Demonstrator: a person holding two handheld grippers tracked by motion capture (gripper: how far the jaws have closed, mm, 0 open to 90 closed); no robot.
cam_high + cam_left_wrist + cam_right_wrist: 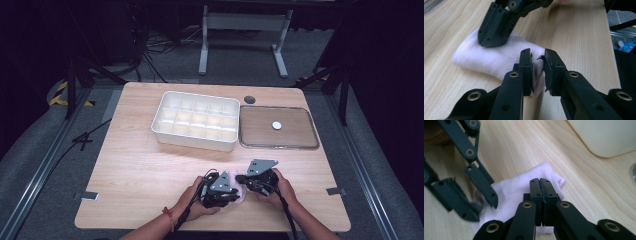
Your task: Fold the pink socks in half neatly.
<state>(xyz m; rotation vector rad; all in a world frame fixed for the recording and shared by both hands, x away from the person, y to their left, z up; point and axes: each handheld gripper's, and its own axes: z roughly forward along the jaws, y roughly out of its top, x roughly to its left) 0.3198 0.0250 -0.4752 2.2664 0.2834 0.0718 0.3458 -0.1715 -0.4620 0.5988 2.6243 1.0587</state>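
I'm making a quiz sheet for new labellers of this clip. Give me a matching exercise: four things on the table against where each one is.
Things:
1. white cloth
2. white divided tray
3. clear lid
4. small white disc

Places:
a. far half of the table, left of the lid
b. near edge, between the two hand-held tongs
c. lying on the lid
d. right of the divided tray

Pairs: 1-b, 2-a, 3-d, 4-c

Looks like a lab/test rig: dark curtains, cables (150, 47) on grey floor, hazard tape (61, 93), bare wood table (140, 165), metal frame legs (245, 35).
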